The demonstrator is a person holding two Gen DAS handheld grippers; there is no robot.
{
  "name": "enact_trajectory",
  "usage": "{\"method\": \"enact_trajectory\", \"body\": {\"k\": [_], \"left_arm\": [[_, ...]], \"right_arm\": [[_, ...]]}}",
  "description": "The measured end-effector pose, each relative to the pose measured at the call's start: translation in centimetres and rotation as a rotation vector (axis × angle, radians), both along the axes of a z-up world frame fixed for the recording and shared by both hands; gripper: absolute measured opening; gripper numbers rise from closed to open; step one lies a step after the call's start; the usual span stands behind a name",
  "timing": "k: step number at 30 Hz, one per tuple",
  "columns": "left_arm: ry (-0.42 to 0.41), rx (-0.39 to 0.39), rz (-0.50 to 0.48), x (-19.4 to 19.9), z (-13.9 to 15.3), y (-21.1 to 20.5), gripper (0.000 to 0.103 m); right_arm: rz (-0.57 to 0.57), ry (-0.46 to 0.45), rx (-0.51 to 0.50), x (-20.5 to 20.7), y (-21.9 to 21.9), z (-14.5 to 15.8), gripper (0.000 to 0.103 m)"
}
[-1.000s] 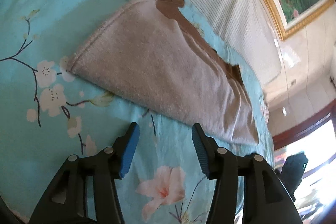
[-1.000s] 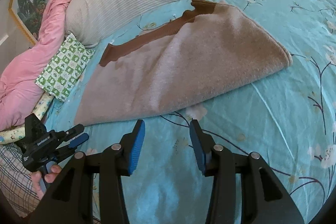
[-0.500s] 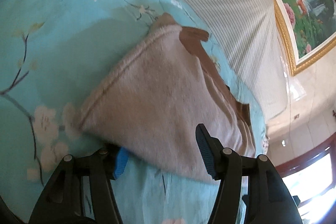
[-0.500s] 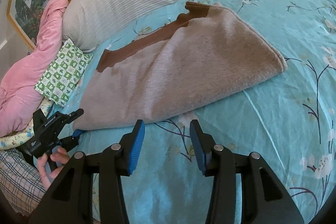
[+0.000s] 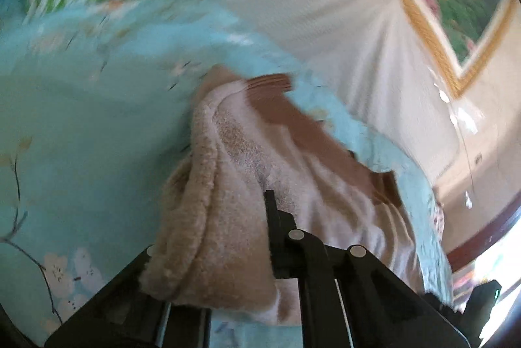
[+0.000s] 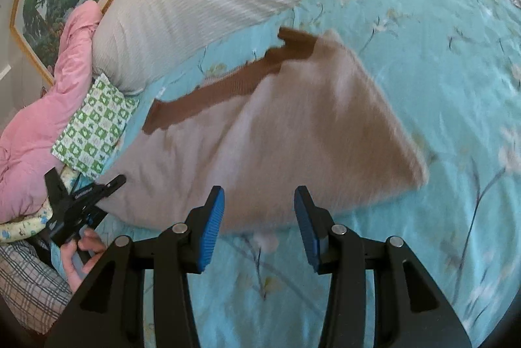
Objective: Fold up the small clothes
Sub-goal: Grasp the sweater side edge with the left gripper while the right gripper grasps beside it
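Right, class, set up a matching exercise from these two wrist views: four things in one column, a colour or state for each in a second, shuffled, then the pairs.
Things:
1. left gripper
2. right gripper
3. pillow
4. quilt

Colour or state:
A. pink, bunched by the headboard
B. green and white check
C. fingers apart, over the blue sheet
D. closed on an edge of the beige garment

Pairs: 1-D, 2-C, 3-B, 4-A
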State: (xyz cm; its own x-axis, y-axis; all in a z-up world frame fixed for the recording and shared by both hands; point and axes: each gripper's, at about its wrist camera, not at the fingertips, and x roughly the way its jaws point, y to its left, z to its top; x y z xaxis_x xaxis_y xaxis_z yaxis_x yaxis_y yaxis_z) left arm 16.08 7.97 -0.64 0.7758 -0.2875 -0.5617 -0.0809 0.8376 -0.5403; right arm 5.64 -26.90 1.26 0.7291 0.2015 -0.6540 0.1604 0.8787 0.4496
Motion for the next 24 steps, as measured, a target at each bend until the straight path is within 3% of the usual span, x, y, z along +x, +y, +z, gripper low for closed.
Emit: {"method": "enact_trajectory", "body": {"k": [4,9,11,13,15,19,24], "left_arm": [[-0.085,0.089,-0.107,-0.2,3.5,-3.7,0.006],[-0.133,0.136,-0.265,0.4,5.8,-10.3,0.006],[-0.135,0.166,-0.32,0.6,5.6,-13.2,0.006],[-0.116,0.19,-0.364,1.2,4.5,-15.7,0.006],[-0.084,0.206,-0.388,1.8,3.0,-17.2,0.006],[-0.053,0.243,-0.412,2.6,1.0,-19.1,0.006],[-0.066,0.273,-0.419,2.4,1.0,-19.7,0.006]], "right_arm": [[0.014,-0.02,-0.005,1.6,-1.7,1.4,0.046],[0.055,-0.018,0.078,4.8,-4.1,2.4,0.046],[0.099,-0.015,0.159,6.5,-4.8,2.3,0.047],[0.137,-0.003,0.252,8.0,-5.2,1.7,0.062],[0.182,0.02,0.341,10.0,-5.4,0.5,0.068],[0.245,0.09,0.411,14.0,-4.4,-1.7,0.068],[0.344,0.125,0.425,19.0,-1.2,-2.8,0.068]]}}
